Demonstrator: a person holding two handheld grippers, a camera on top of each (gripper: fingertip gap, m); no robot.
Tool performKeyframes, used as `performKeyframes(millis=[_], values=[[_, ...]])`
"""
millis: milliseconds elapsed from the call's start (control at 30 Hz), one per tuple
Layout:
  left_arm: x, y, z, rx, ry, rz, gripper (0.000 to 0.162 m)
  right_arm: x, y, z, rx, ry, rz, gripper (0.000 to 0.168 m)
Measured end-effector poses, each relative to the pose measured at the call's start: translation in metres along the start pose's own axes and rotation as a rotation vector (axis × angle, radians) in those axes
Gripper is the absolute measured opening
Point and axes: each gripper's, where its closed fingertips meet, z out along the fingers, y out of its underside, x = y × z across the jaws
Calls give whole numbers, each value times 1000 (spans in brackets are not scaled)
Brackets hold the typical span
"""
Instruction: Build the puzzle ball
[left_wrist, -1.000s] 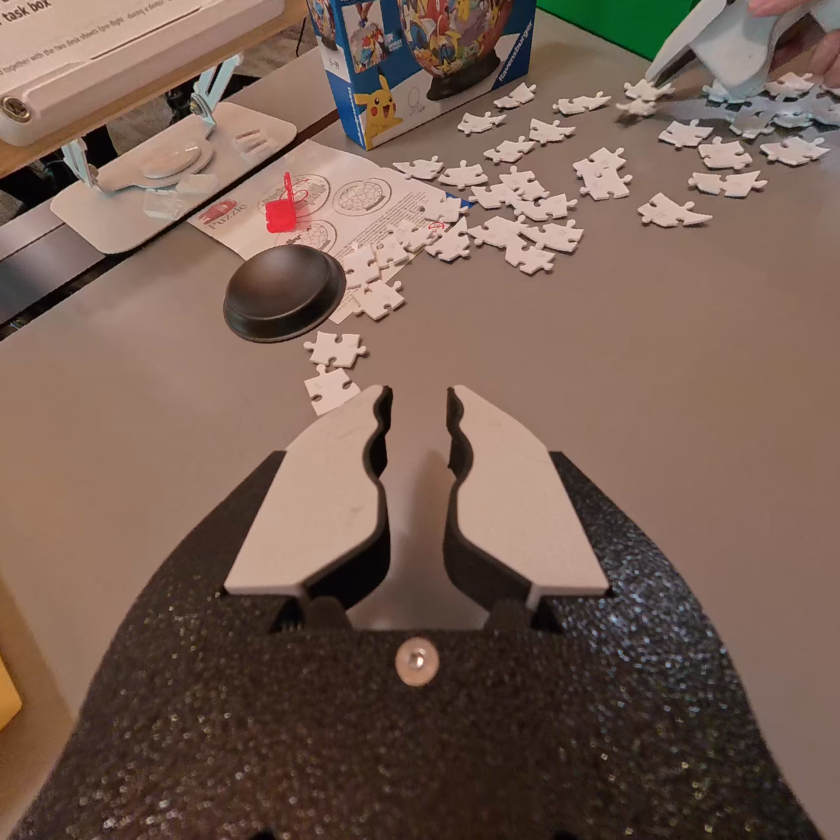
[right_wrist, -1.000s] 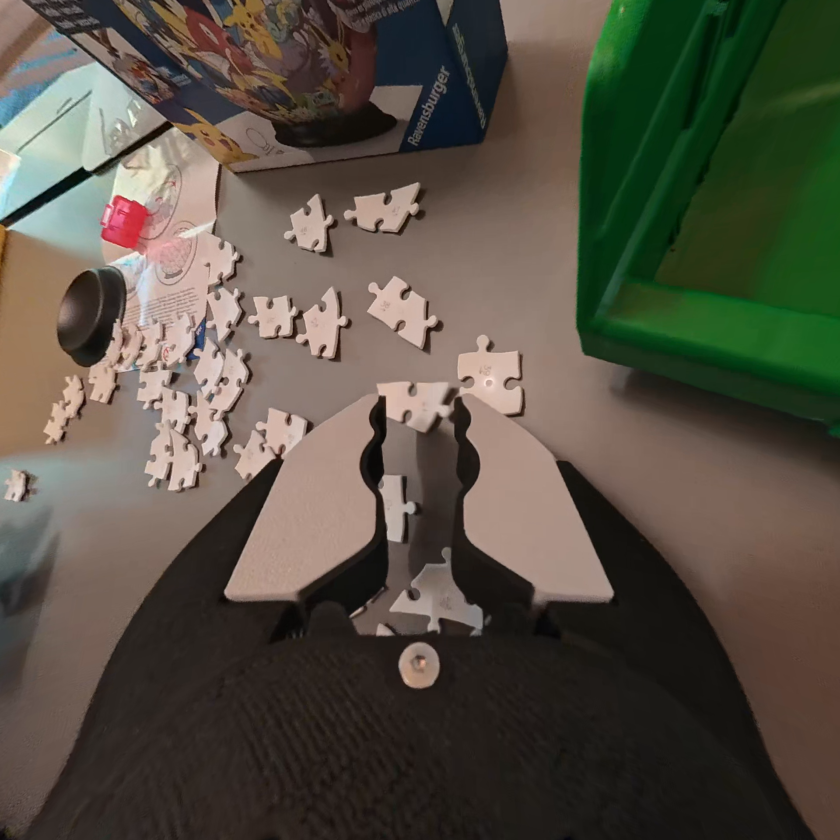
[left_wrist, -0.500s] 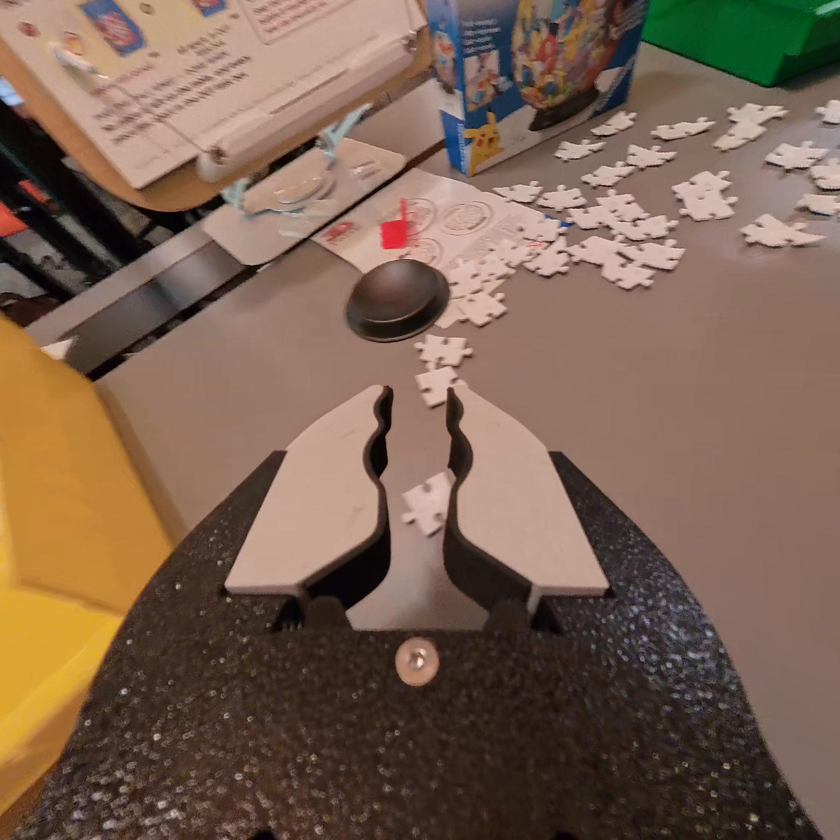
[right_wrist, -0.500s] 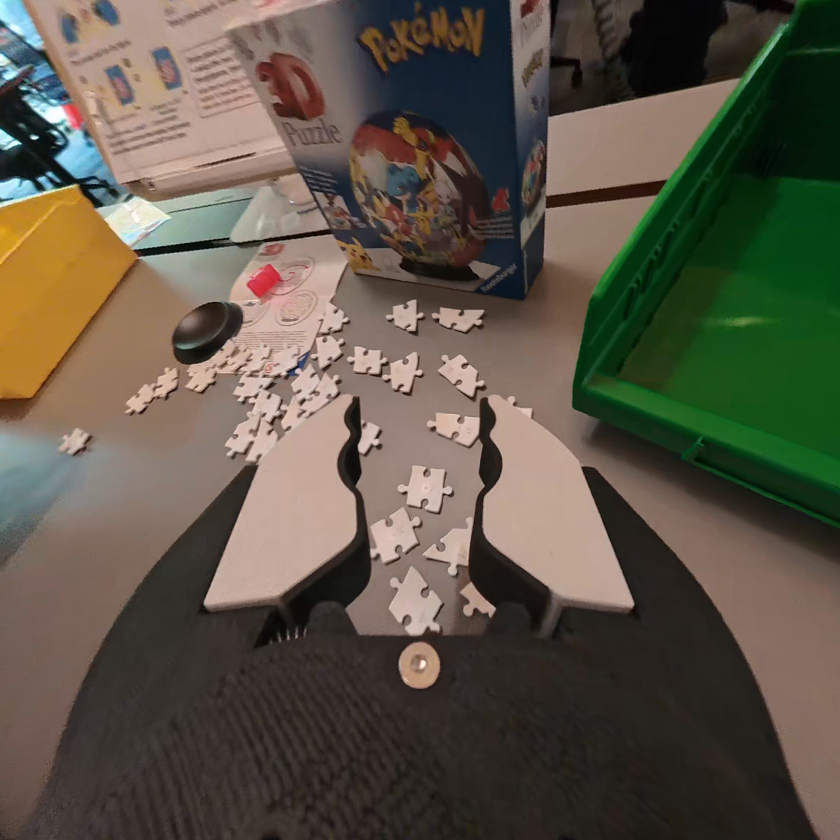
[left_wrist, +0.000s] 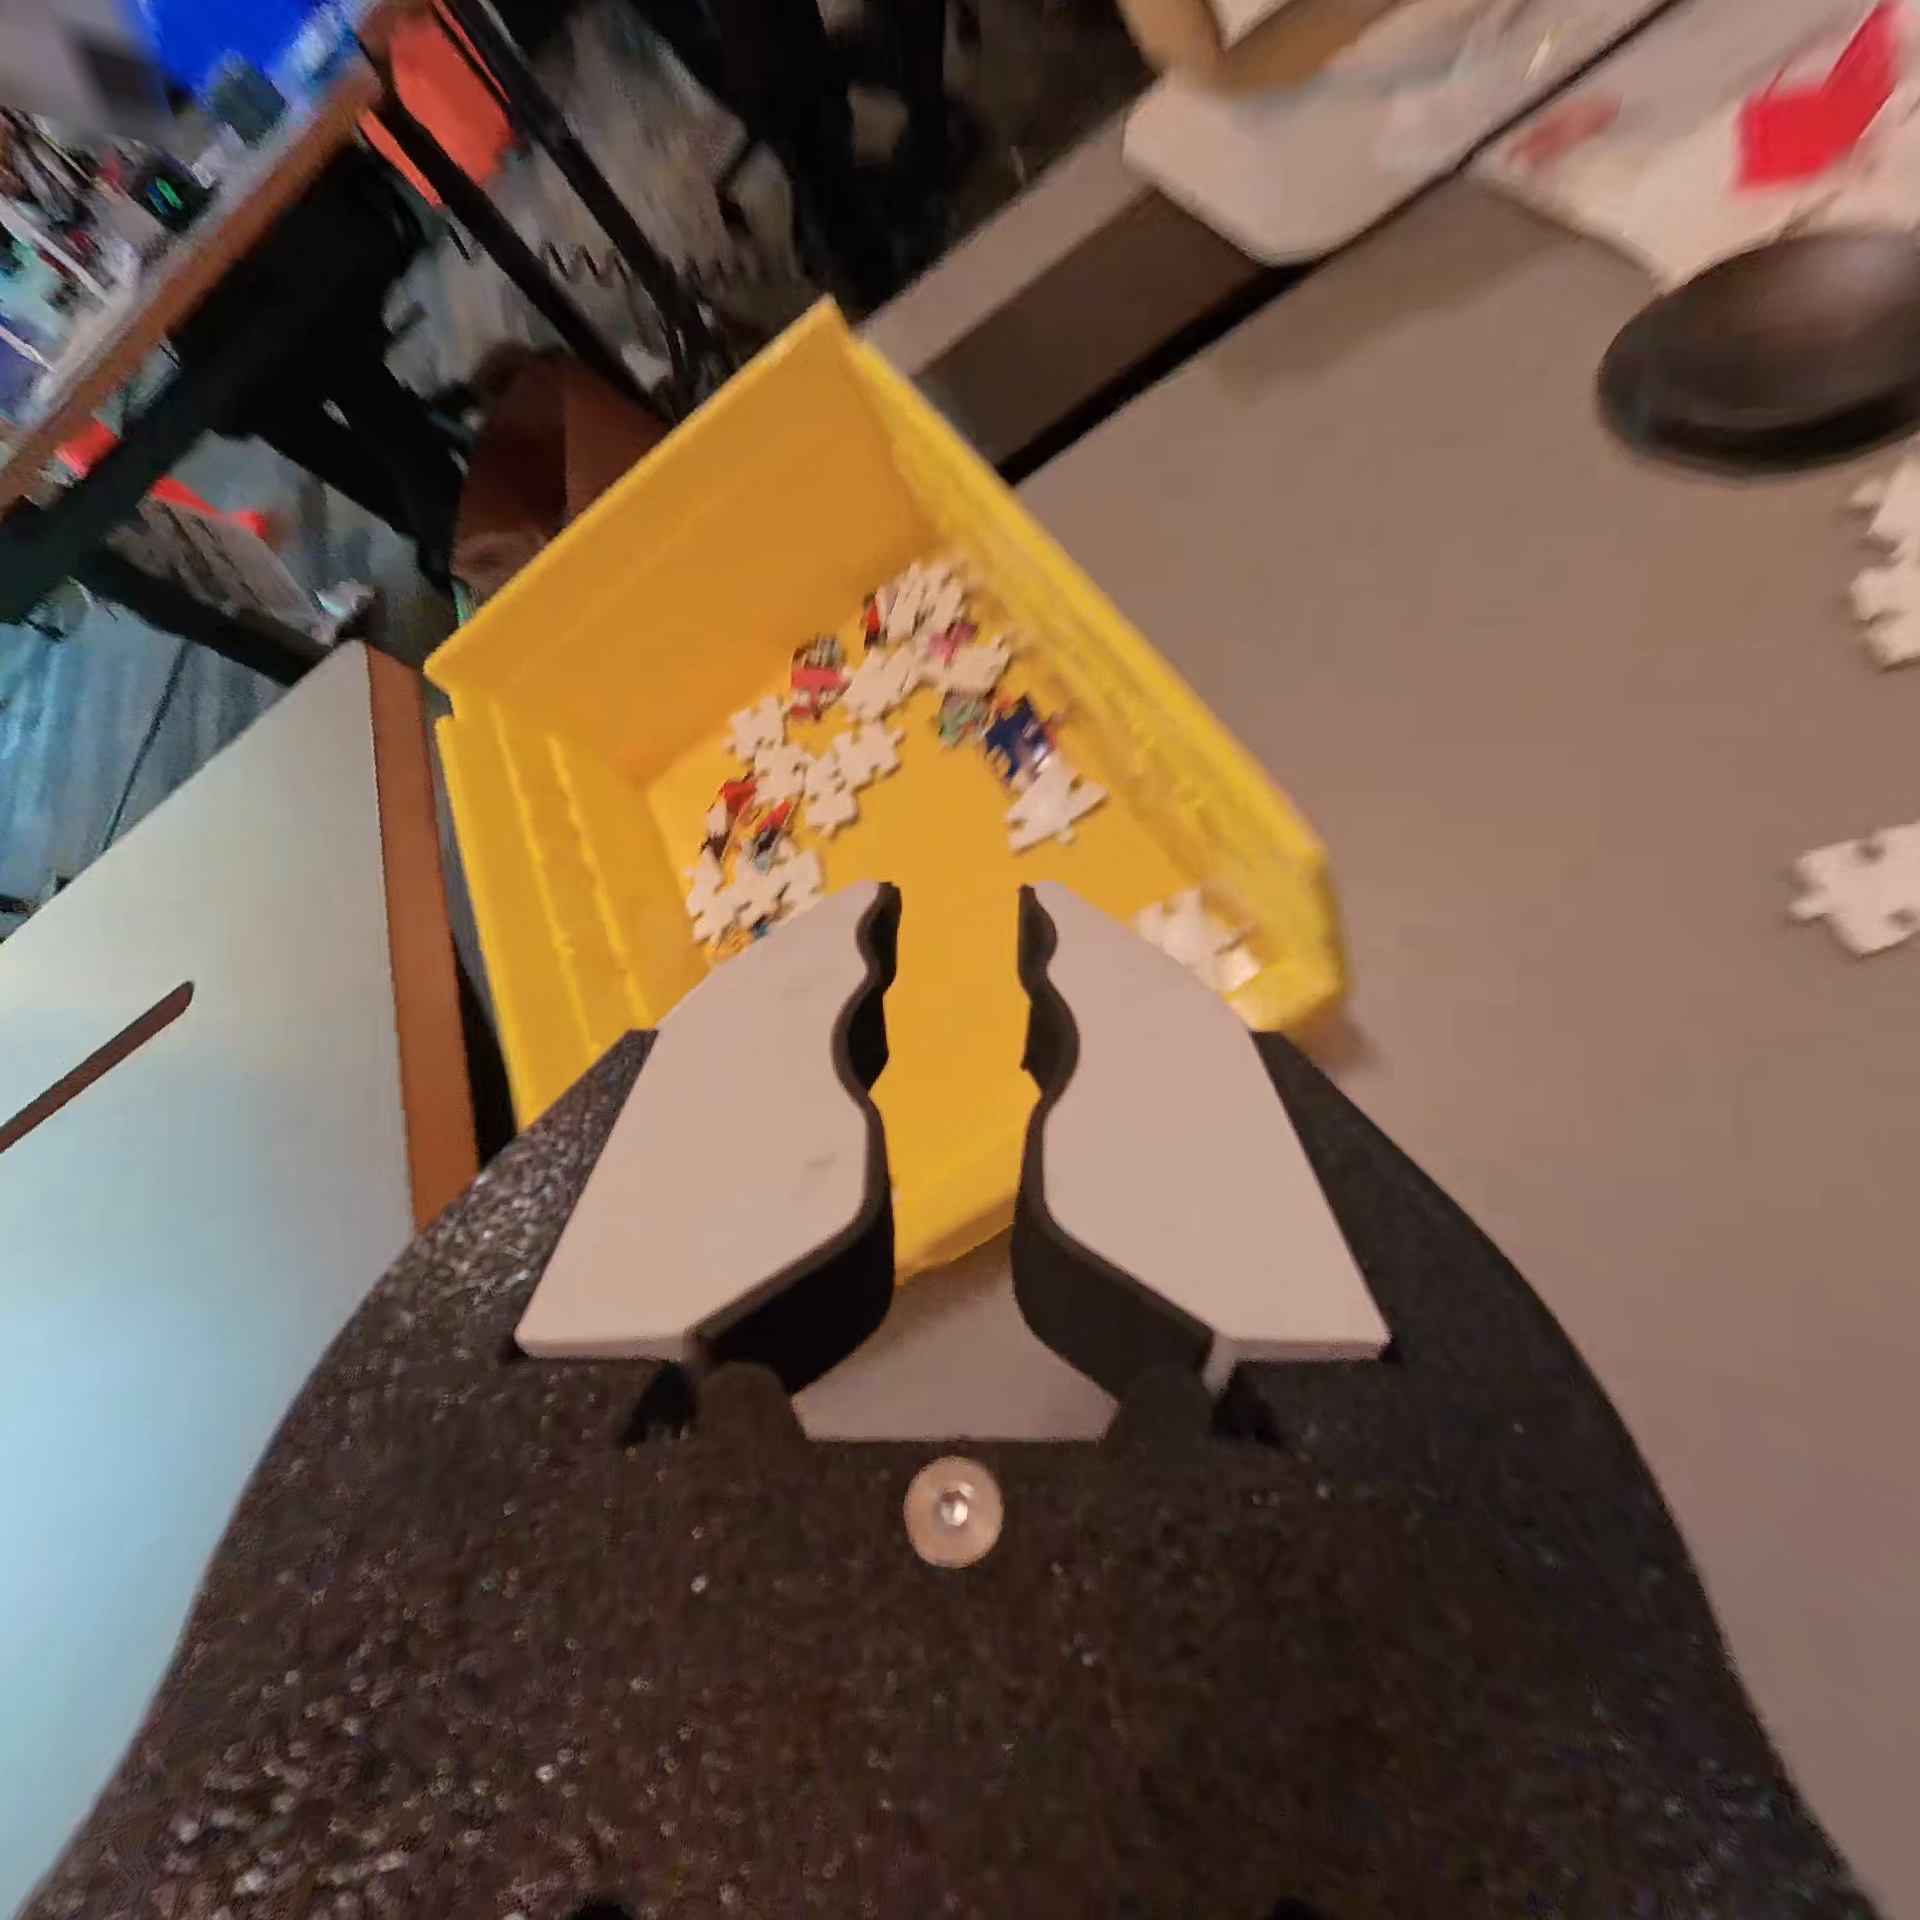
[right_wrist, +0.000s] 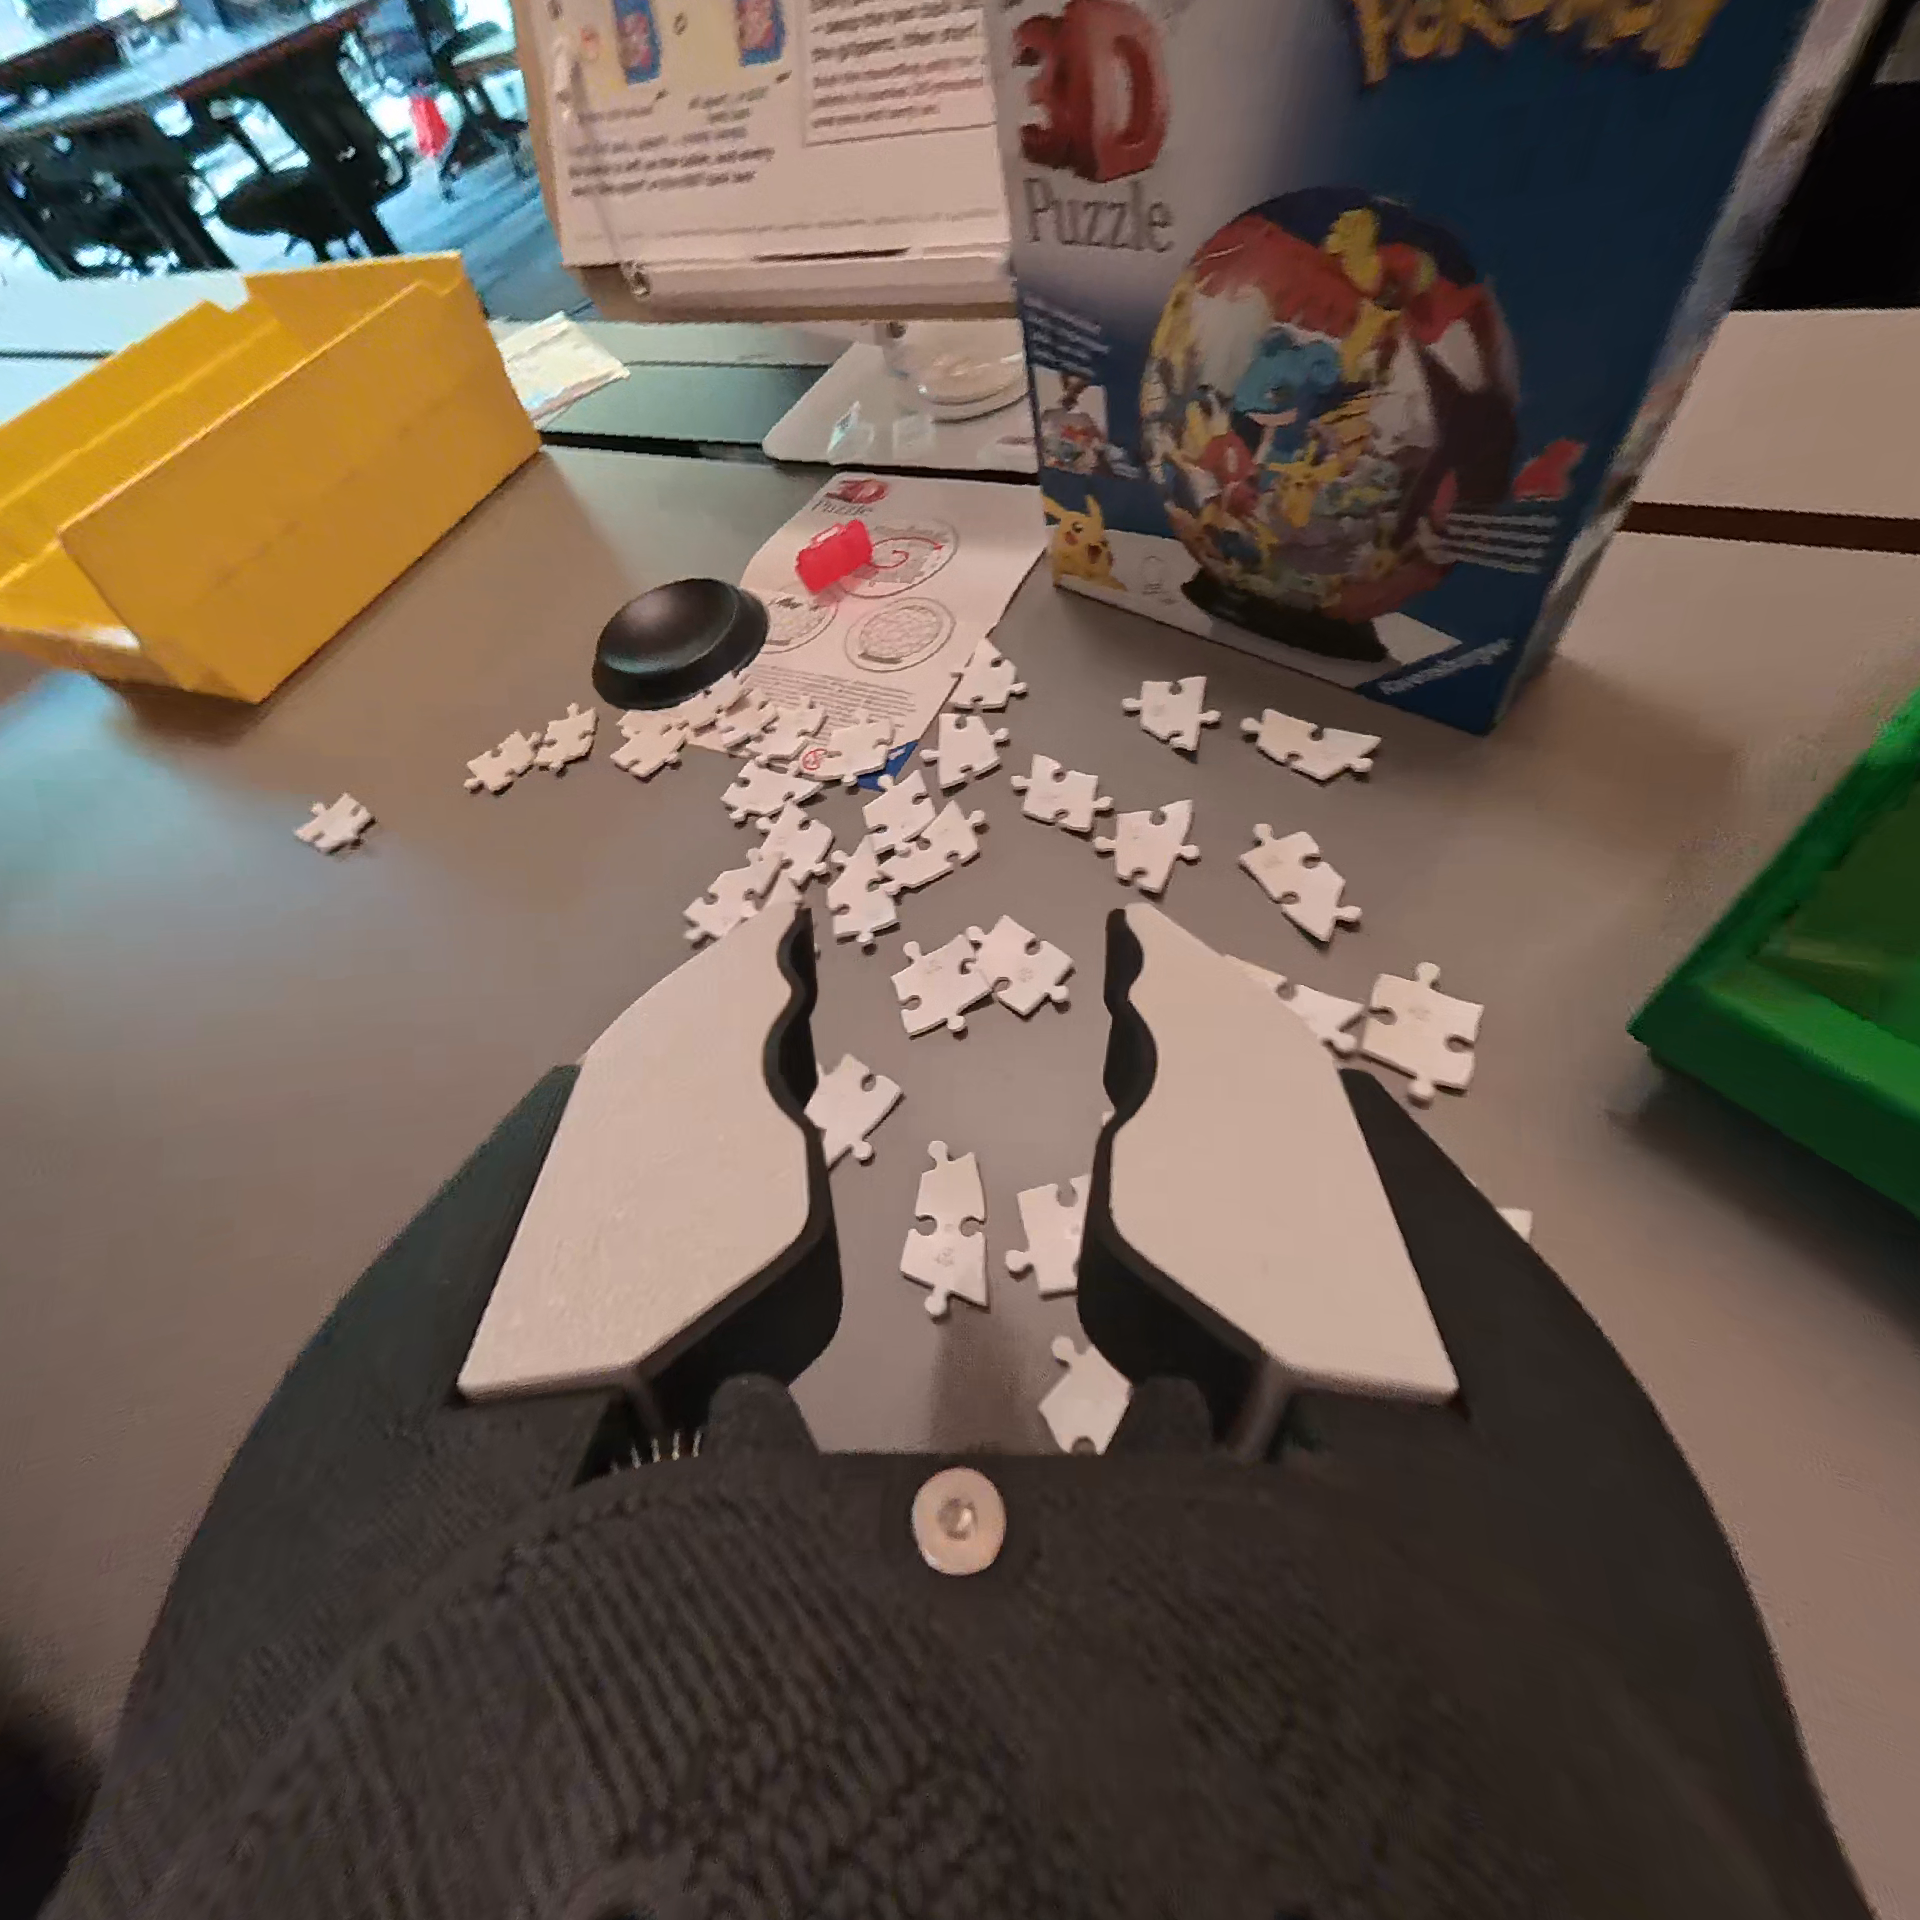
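Observation:
Many white, face-down puzzle pieces (right_wrist: 940, 836) lie scattered on the grey table. A black round ball stand (right_wrist: 675, 642) sits by a folded instruction sheet (right_wrist: 883, 613) with a small red plastic piece (right_wrist: 831, 551) on it. My right gripper (right_wrist: 961, 930) is open and empty, hovering over the pieces near the front. My left gripper (left_wrist: 956, 904) is open a little and empty, above the near end of a yellow bin (left_wrist: 727, 540) that holds several more pieces (left_wrist: 862, 727), some face up. The stand also shows in the left wrist view (left_wrist: 1766, 364).
A blue puzzle box (right_wrist: 1382, 343) stands upright at the back. A green bin (right_wrist: 1808, 956) is at the right edge. A board with printed sheets (right_wrist: 769, 135) on a white stand is behind the sheet. The yellow bin also shows in the right wrist view (right_wrist: 260, 457). Spacing between my two grippers at the tips: around 55 cm.
My left gripper swung left from the table pieces to over the yellow bin. My right gripper opened wider and tilted up, away from the pieces near the green bin.

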Motion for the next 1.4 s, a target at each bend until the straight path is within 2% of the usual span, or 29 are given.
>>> performKeyframes(millis=[67,200,267,400,500,667,833,933,1000,1167,1233,1400], values=[[-17,13,6,-103,41,12,23,-6,0,4,-19,-12,-22,54],[-24,40,23,-325,226,-19,30,-12,0,7,-26,-21,-54,54],[-25,45,39,-373,266,-1,34,-13,2,7,-36,-27,-57,54],[5,43,77,-402,436,89,40,-15,0,7,-35,-28,-58,52],[19,53,98,-486,510,138,40,-17,-5,6,-37,-24,-69,52],[54,58,94,-584,734,96,40,-15,-4,0,-66,14,-118,52],[68,60,91,-695,712,86,44,-19,-5,2,-70,6,-112,53],[70,66,95,-778,633,125,44,-20,-8,5,-63,12,-129,53],[72,67,97,-819,614,89,42,-22,-9,7,-64,4,-127,53],[66,64,109,-786,557,9,50,-20,-6,5,-70,13,-139,53],[56,70,116,-771,492,20,48,-17,-6,3,-63,19,-134,53],[46,67,118,-697,486,-111,48,-14,-7,1,-39,14,-106,53]])
